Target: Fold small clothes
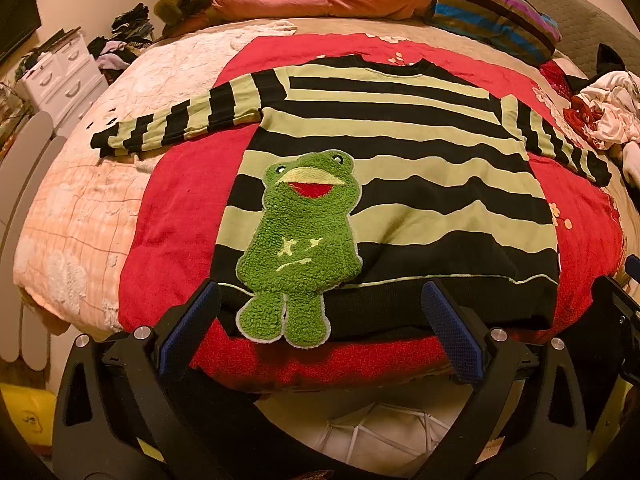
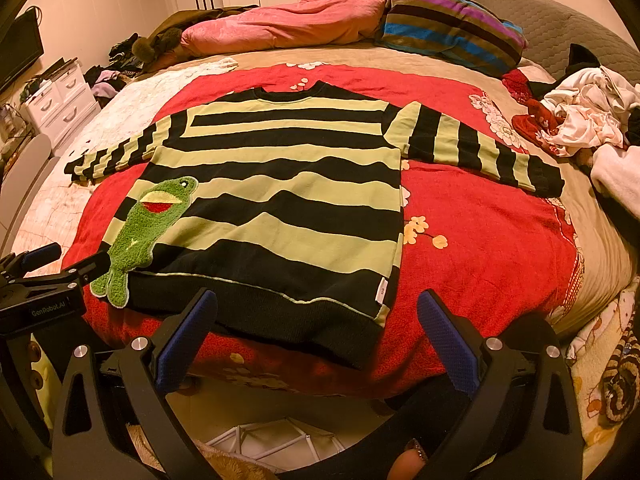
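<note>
A small black-and-green striped sweater point(image 1: 392, 152) point(image 2: 288, 184) lies flat, front up, on a red blanket point(image 1: 180, 216) point(image 2: 480, 232), both sleeves spread sideways. A fluffy green frog patch point(image 1: 300, 248) point(image 2: 144, 228) sits at its lower left and hangs over the hem. My left gripper point(image 1: 320, 320) is open, its blue-padded fingers straddling the hem near the frog's legs, just short of the fabric. My right gripper point(image 2: 318, 320) is open too, at the hem's right corner. The left gripper point(image 2: 44, 280) also shows at the left edge of the right wrist view.
The bed point(image 2: 592, 248) carries a pink duvet point(image 2: 288, 24) and a striped pillow point(image 2: 448, 36) at the far end. A heap of white and red clothes point(image 2: 580, 116) lies at the right. White drawers point(image 2: 60, 100) stand left of the bed. A wire rack point(image 2: 276, 440) sits below.
</note>
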A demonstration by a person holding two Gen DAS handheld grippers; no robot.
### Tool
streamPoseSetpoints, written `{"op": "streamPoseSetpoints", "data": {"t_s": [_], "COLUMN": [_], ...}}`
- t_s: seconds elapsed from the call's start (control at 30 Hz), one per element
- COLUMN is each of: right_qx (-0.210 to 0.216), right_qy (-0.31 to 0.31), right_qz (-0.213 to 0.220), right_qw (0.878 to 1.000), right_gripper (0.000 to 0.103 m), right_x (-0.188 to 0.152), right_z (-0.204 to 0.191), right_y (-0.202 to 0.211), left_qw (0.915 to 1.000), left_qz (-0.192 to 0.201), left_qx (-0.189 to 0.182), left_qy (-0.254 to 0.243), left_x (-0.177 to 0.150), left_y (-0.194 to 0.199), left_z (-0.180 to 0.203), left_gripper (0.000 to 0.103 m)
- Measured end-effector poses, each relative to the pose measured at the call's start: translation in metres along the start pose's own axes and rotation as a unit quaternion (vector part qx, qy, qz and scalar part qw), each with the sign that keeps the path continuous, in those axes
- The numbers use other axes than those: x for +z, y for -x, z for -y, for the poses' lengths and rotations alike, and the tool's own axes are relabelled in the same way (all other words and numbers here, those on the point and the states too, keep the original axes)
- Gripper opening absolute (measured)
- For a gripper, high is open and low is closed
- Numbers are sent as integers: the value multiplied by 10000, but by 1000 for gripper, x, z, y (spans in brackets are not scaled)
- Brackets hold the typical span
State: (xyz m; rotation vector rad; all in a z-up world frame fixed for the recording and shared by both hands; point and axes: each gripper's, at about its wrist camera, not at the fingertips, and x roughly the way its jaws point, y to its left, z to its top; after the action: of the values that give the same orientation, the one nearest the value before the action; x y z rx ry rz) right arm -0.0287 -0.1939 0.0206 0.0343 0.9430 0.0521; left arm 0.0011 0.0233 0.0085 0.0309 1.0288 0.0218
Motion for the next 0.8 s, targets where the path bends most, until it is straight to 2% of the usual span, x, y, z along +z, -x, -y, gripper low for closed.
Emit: {"op": "streamPoseSetpoints", "data": {"t_s": [0.8], "right_qx": [-25], "right_qy": [70], "right_qz": [-41], "right_qw": [10000], "right_gripper": [99], "right_x": [-2], "right_z": [-3], "right_y": [-2], "left_qw": [10000], "left_qz": [-24], "left_qx": [-1], "left_qy": [12], "left_x": [0], "left_y": [-1], "left_z": [-1], "left_gripper": [94]}}
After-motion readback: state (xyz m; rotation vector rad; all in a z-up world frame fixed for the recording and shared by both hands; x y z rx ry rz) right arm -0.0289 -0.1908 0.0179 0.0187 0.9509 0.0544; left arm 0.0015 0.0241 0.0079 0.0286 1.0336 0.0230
